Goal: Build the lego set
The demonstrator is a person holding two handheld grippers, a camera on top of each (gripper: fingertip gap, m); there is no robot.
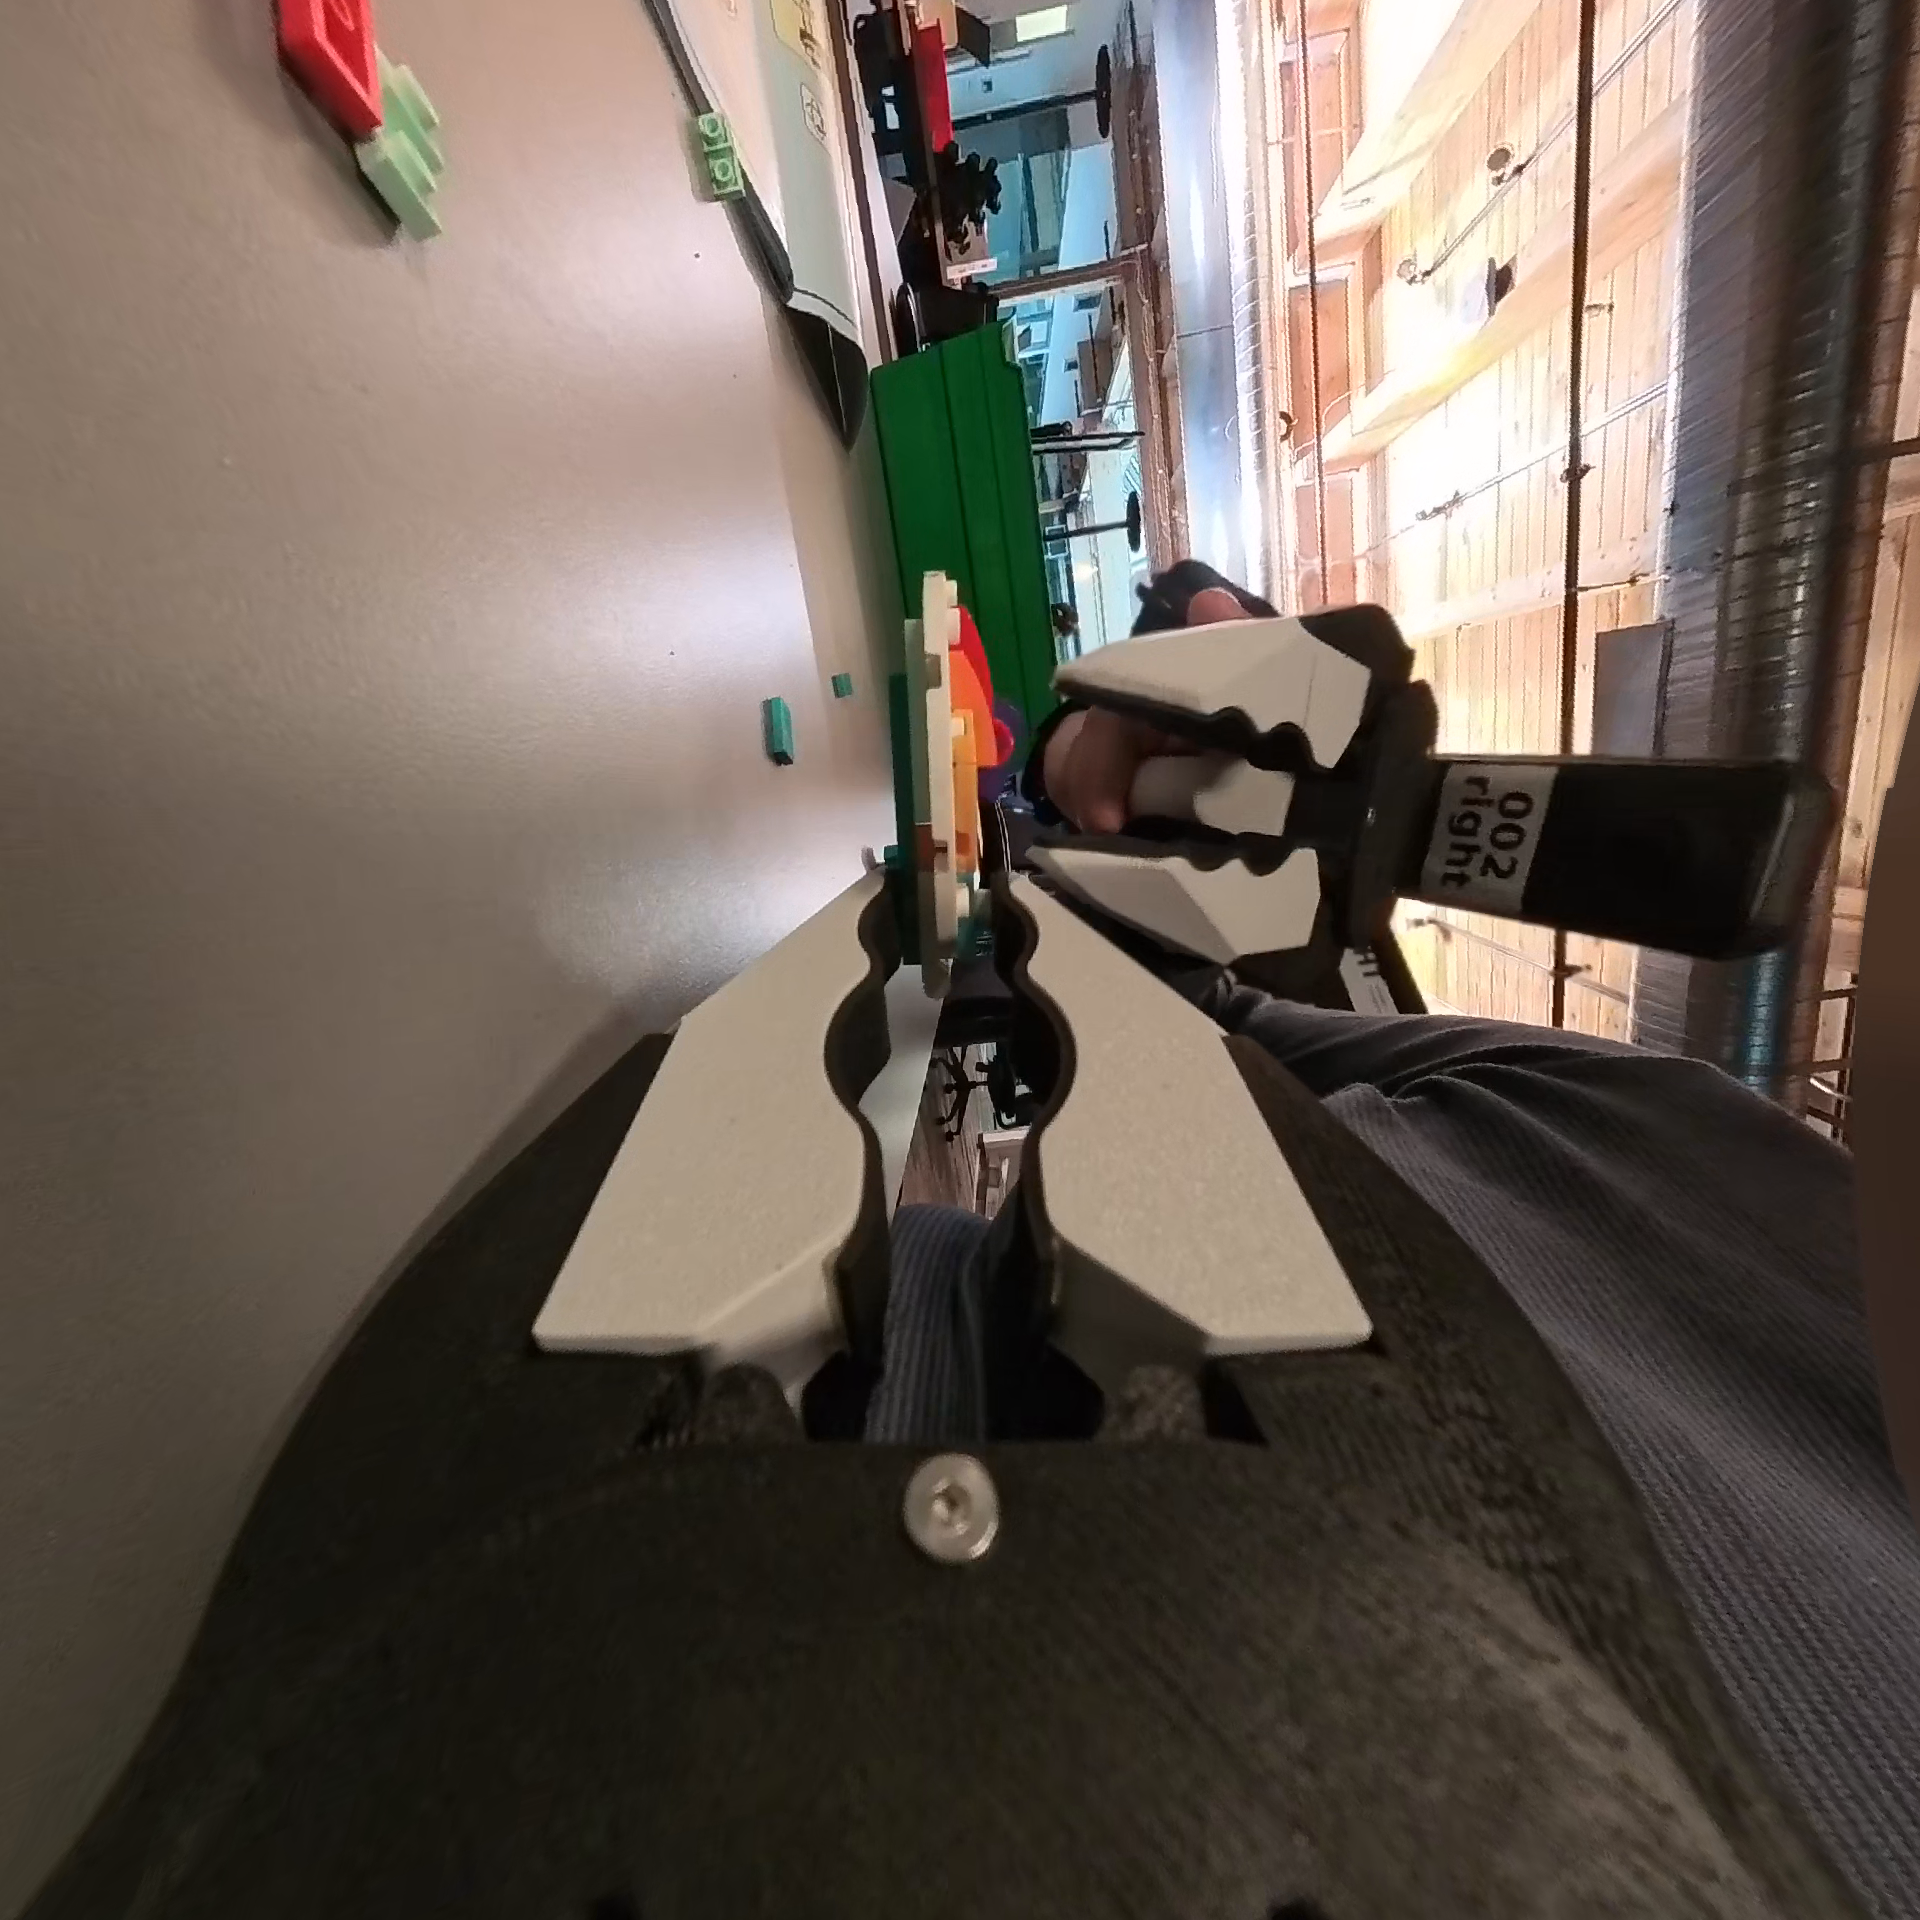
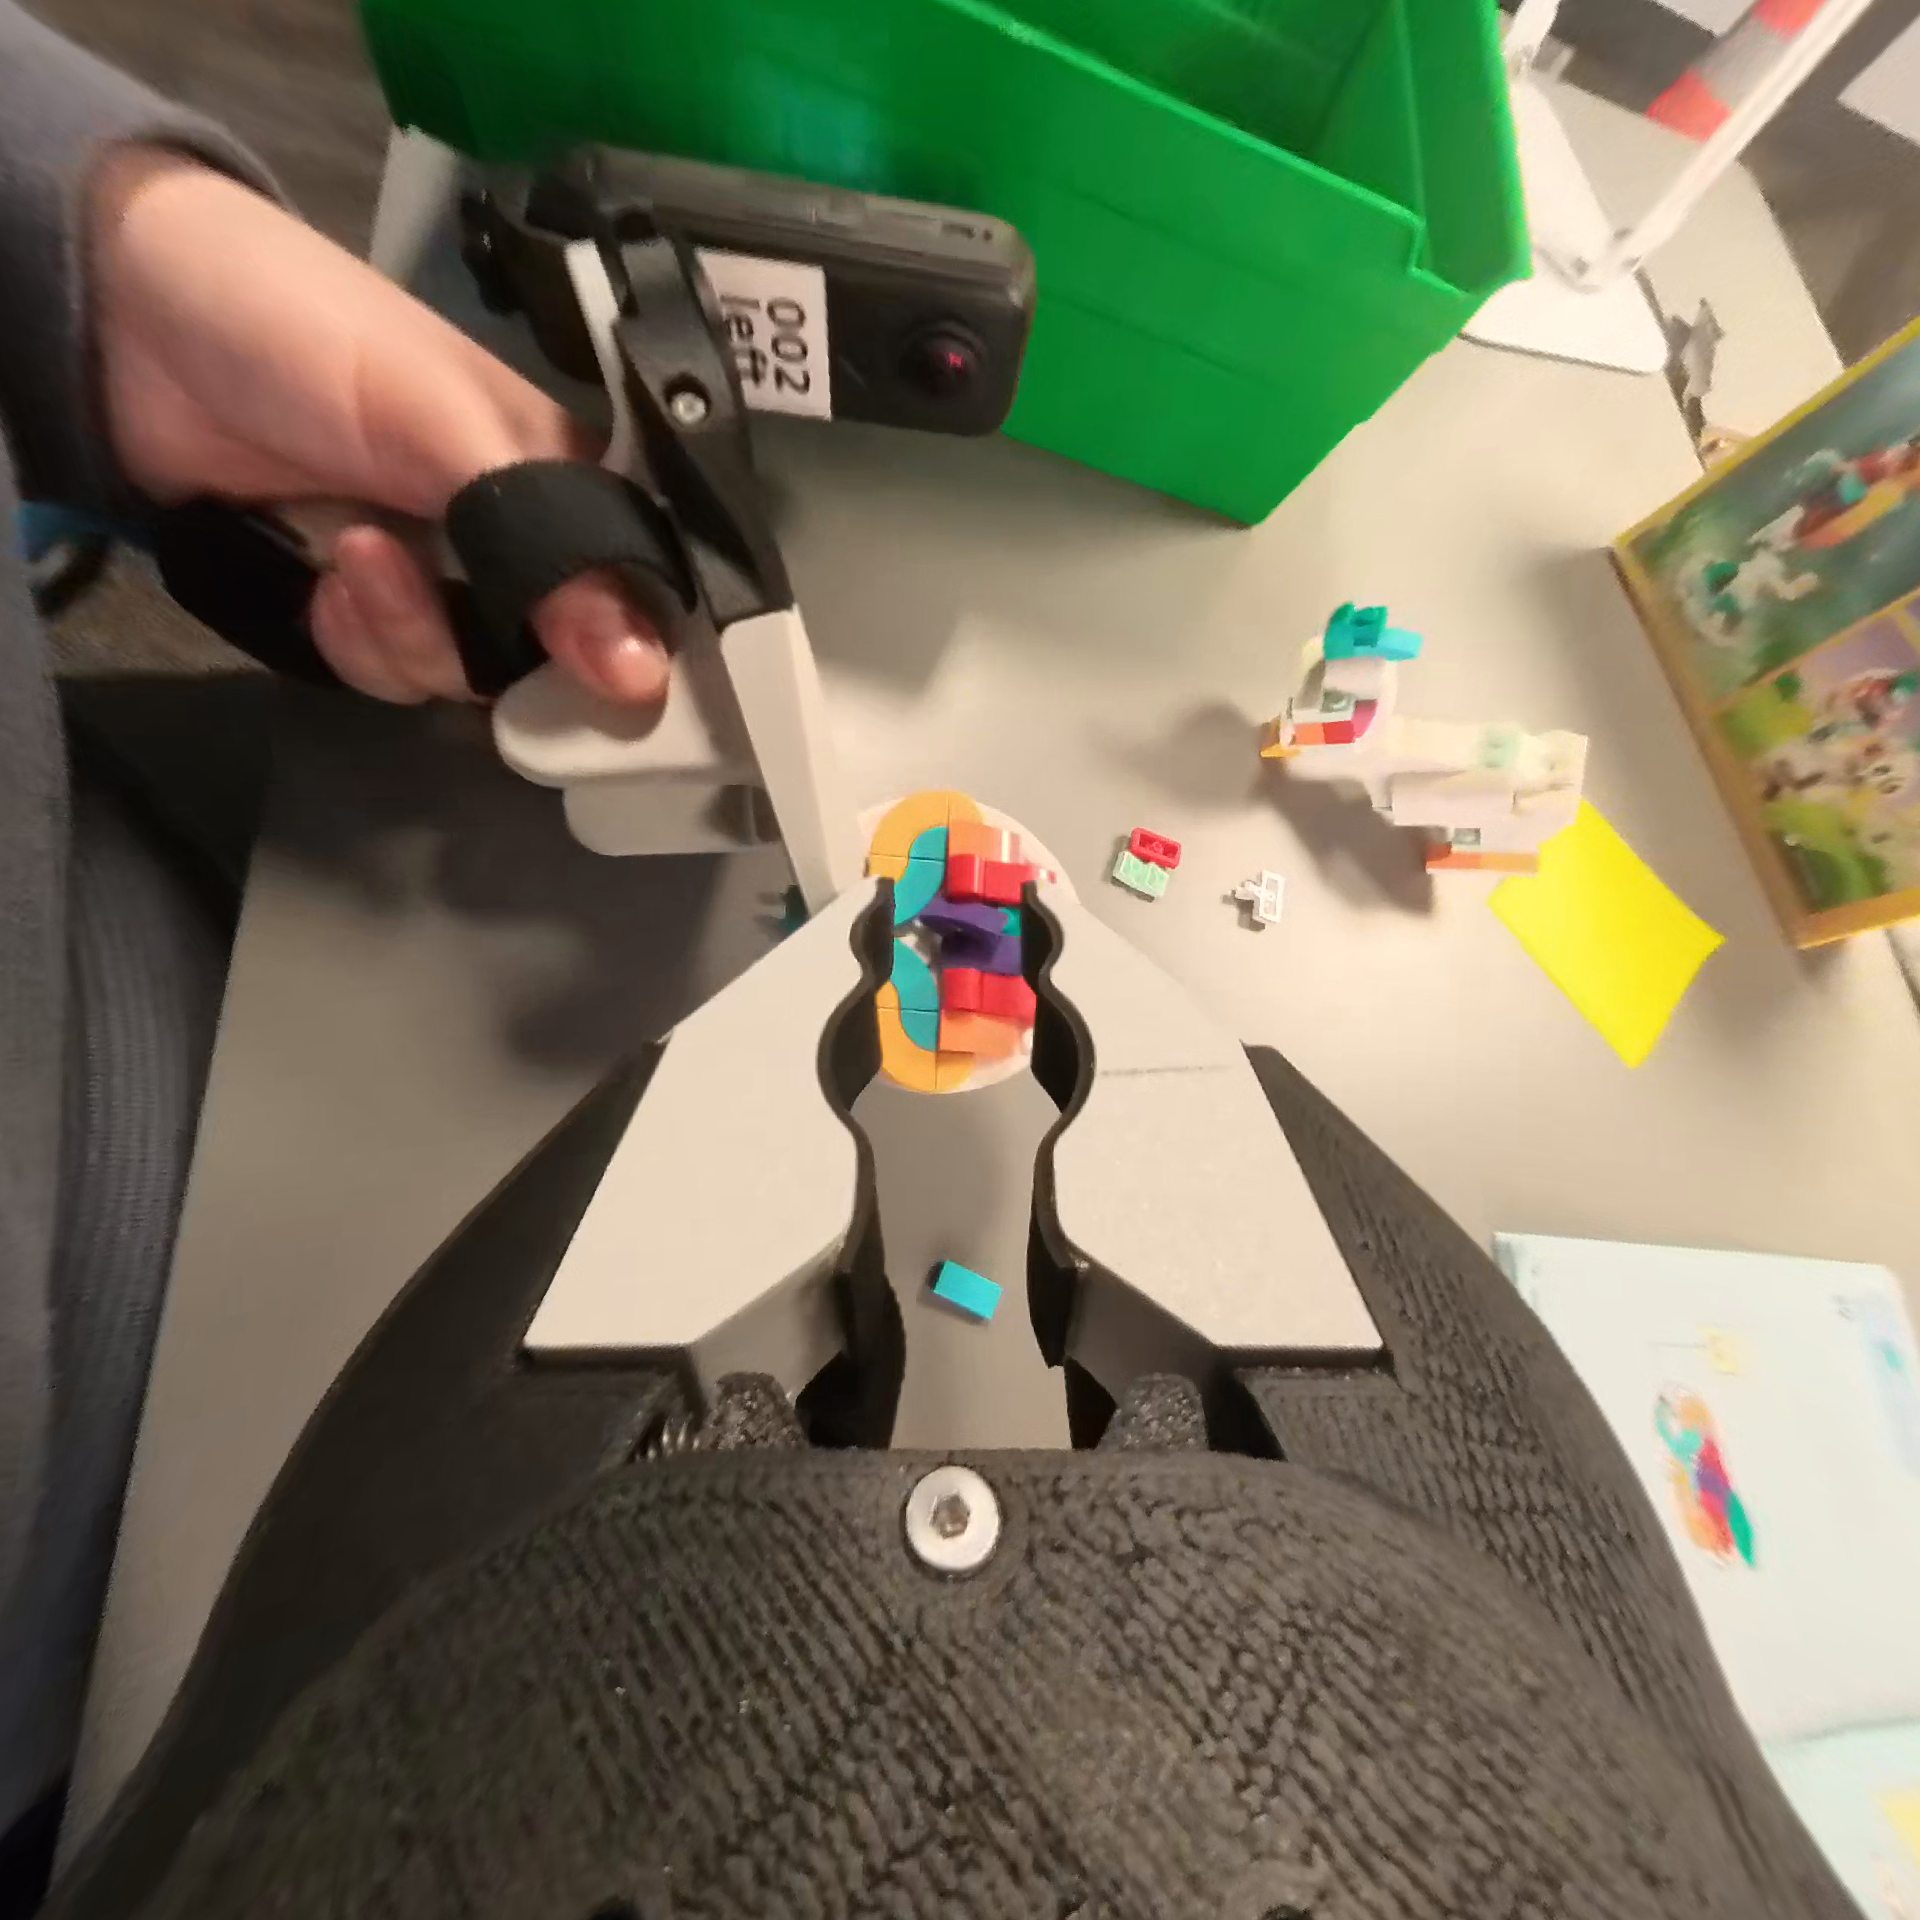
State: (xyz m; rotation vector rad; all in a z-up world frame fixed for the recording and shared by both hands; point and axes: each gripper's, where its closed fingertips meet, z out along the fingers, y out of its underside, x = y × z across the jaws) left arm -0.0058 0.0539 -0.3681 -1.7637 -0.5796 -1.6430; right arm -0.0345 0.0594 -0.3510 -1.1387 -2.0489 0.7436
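Observation:
A flat round lego assembly (image 2: 935, 1039), a white plate topped with orange, teal, red and purple bricks, is held a little above the grey table (image 2: 520, 1039). My left gripper (image 1: 943, 899) is shut on the plate's edge and holds it edge-on in the left wrist view (image 1: 935, 790). In the right wrist view the left gripper (image 2: 816, 883) comes in from the left. My right gripper (image 2: 961, 899) is open, its fingers astride the assembly's red and purple middle. In the left wrist view the right gripper (image 1: 1049, 769) sits just off the brick face, jaws apart.
A teal brick (image 2: 966, 1290) lies under the right gripper. A red and light green pair (image 2: 1148, 862), a small white piece (image 2: 1262, 896) and a white built model (image 2: 1434, 769) lie to the right. Beyond are a yellow sheet (image 2: 1605, 935), set box (image 2: 1808, 665), booklet (image 2: 1714, 1507) and green bin (image 2: 1039, 208). My left and right fingertips are right by each other. The right tips stand about 12 centimeters off the small white piece (image 2: 1262, 896).

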